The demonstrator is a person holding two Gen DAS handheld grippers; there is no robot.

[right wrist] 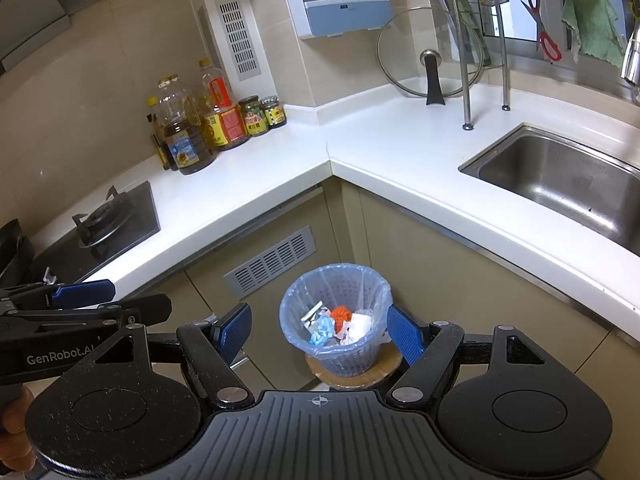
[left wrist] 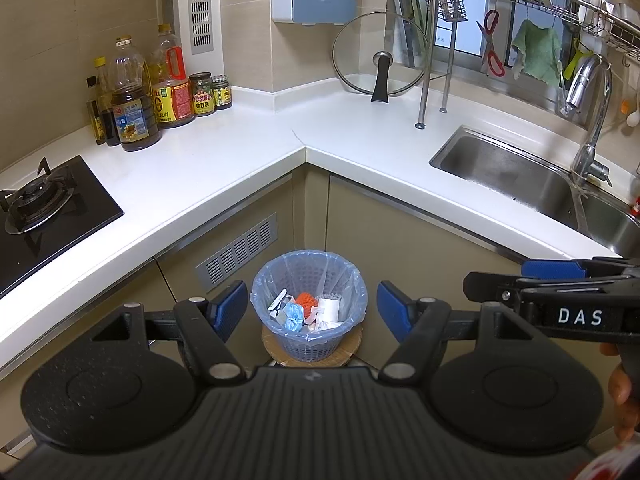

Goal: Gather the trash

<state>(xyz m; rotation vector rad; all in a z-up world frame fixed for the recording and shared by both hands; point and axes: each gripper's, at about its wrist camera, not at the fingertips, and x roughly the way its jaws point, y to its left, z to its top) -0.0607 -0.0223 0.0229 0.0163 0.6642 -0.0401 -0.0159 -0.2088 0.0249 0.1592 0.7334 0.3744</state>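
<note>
A small blue mesh trash basket [left wrist: 352,280] with a clear blue bag liner stands on a round cork board on the floor in the counter's corner; it also shows in the right wrist view [right wrist: 376,284]. It holds crumpled trash: an orange piece [left wrist: 306,300], a blue piece [left wrist: 292,316] and white papers [left wrist: 330,310]. My left gripper [left wrist: 312,310] is open and empty, held high above the basket. My right gripper [right wrist: 320,330] is open and empty, also above the basket. Each gripper shows at the edge of the other's view.
A white L-shaped counter [left wrist: 240,152] wraps the corner. A gas hob [left wrist: 48,208] is at the left and a steel sink [left wrist: 520,176] with a tap at the right. Oil bottles and jars [left wrist: 160,88] stand at the back left, with a glass lid [left wrist: 380,56] and a dish rack behind.
</note>
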